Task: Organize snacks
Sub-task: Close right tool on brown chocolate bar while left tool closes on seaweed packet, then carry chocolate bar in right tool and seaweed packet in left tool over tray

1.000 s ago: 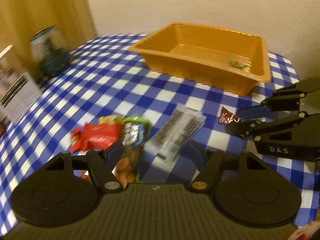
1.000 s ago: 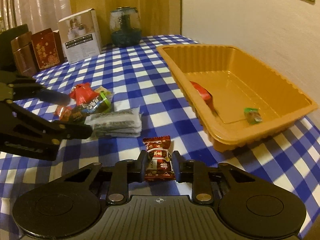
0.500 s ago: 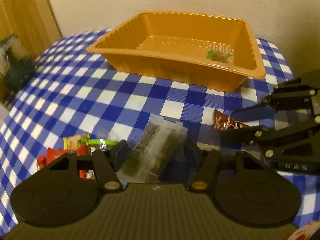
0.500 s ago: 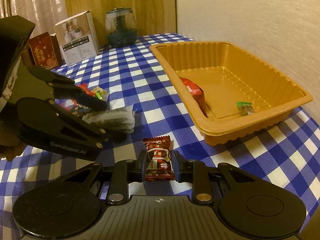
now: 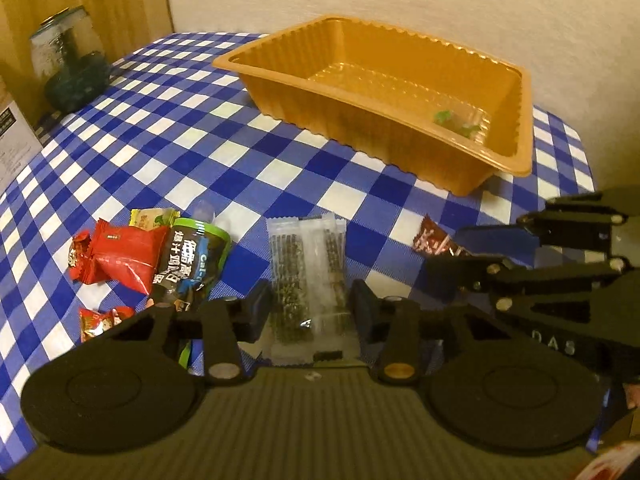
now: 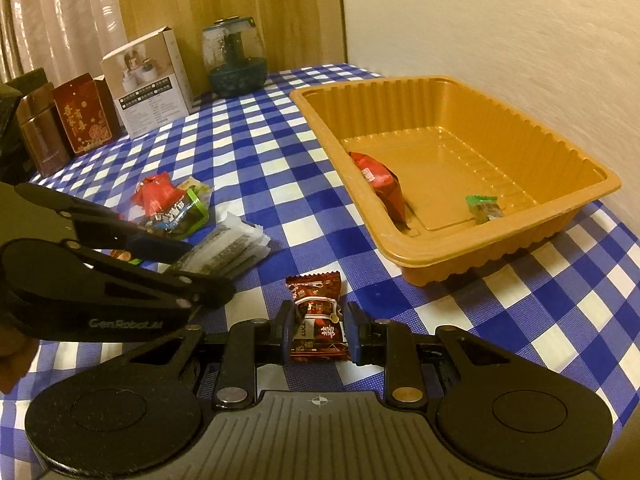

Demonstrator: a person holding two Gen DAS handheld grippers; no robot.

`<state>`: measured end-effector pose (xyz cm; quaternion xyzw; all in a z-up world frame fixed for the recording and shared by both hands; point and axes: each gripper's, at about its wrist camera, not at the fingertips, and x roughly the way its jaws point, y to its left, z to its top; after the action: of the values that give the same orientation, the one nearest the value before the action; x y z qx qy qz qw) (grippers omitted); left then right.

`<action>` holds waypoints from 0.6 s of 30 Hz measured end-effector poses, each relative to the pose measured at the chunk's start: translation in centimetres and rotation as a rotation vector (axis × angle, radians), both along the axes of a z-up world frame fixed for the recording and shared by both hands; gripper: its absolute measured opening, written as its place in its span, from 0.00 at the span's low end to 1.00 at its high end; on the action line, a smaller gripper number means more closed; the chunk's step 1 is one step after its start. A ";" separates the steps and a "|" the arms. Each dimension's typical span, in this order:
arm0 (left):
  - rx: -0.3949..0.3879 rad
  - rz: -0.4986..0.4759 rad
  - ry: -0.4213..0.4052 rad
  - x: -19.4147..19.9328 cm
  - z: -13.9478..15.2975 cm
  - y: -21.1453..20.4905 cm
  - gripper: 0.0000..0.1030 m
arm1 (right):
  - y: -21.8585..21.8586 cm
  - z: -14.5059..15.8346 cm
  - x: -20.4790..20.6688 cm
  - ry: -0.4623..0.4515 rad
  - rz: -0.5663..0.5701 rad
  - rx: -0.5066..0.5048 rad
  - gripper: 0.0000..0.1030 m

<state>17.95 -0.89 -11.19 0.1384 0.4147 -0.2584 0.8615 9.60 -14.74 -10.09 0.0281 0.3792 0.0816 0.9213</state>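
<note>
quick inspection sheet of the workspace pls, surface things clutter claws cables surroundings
surface: blue and white checked tablecloth.
job's things: orange tray holds a red packet and a green candy; loose snack pile lies on the cloth.
clutter: white box, red box, glass jar at the far edge.
claws: left claw closing around the seaweed pack; right claw shut on a brown candy.
cables: nothing seen.
surroundings: plain wall, wood panel, curtain.

Right claw (image 6: 318, 330) grips brown candy (image 6: 318, 322) beside tray (image 6: 520, 240).
</note>
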 end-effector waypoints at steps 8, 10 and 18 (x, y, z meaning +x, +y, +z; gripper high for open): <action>0.002 0.136 0.029 -1.2 0.4 0.4 0.35 | 0.2 0.4 -0.3 0.002 0.020 0.020 0.26; -0.002 0.184 0.039 -1.9 0.7 0.9 0.35 | 0.2 0.8 -0.5 -0.002 0.030 0.026 0.26; -0.067 0.368 0.009 -5.2 3.6 2.3 0.35 | 0.1 2.5 -1.7 -0.018 0.062 0.057 0.26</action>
<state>12.73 1.40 -7.62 0.0304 0.4282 -0.1108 0.8964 7.91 -14.64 -7.64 0.0418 0.3690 0.1209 0.9206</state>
